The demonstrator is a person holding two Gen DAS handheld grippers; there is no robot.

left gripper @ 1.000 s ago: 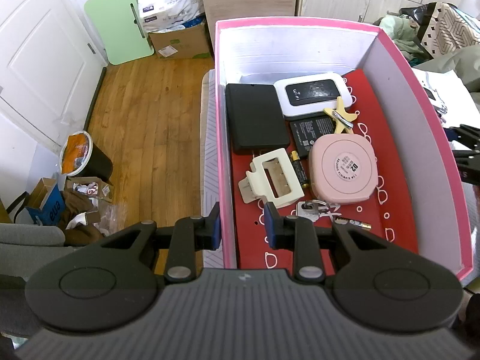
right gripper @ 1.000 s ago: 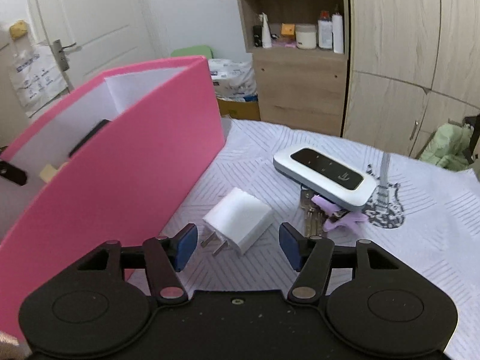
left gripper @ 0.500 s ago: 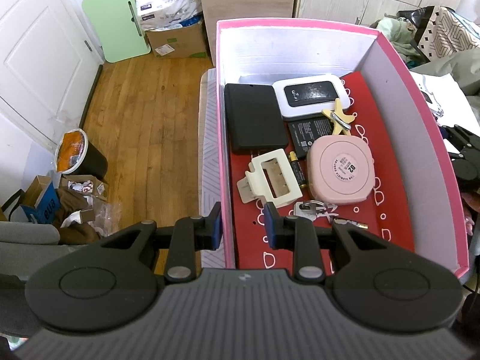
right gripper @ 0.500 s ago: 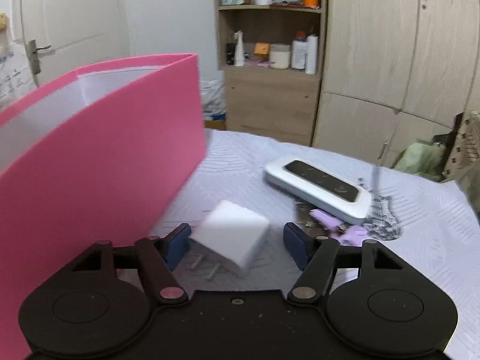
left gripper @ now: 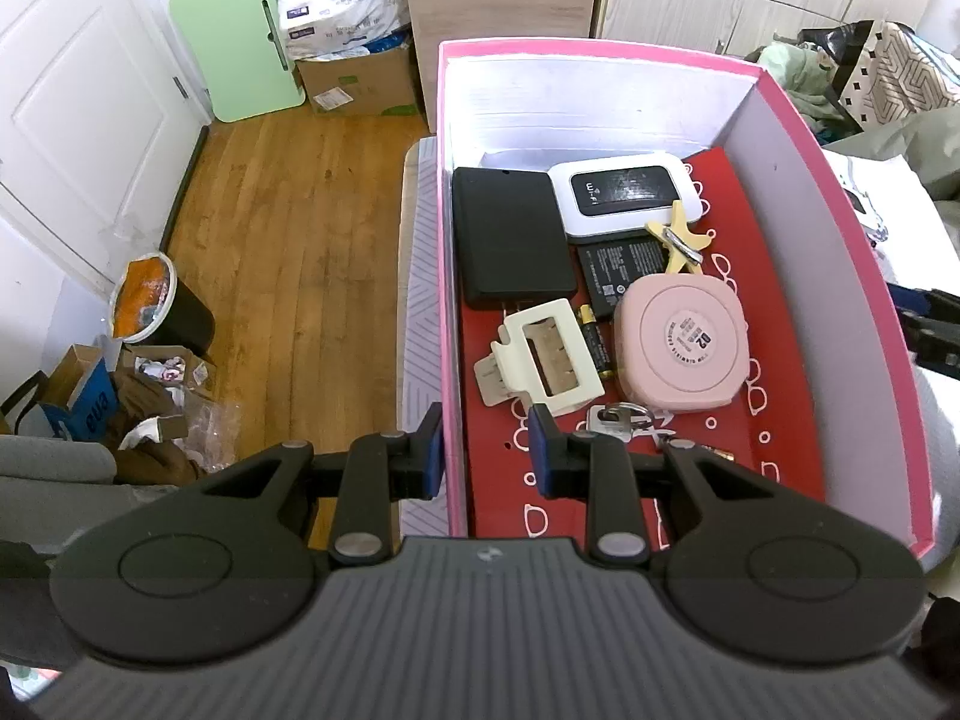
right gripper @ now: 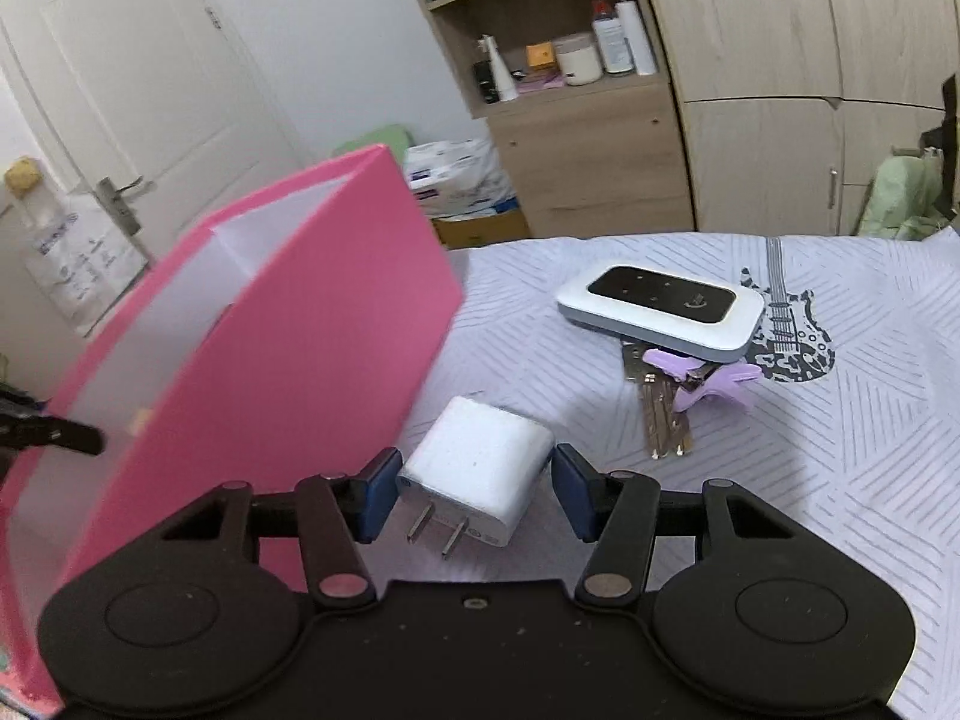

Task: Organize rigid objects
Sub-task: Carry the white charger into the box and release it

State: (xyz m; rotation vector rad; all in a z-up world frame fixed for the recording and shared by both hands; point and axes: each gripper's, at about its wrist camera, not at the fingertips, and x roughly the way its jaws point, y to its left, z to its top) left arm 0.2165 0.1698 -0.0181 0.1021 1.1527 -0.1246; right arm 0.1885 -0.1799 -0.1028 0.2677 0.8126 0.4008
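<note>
beside the pink box, right gripper fingers closing around the white charger.

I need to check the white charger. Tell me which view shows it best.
The right wrist view: the white charger lies on the cloth between the closing right gripper pads, prongs toward the camera. The left wrist view does not show it.

Both grippers: black plastic bodies w/ two round discs each, silver pivot screws on linkage arms, blue pads on fingers. Left gripper has ribbed grey top; right gripper smooth black, dusty.
</note>
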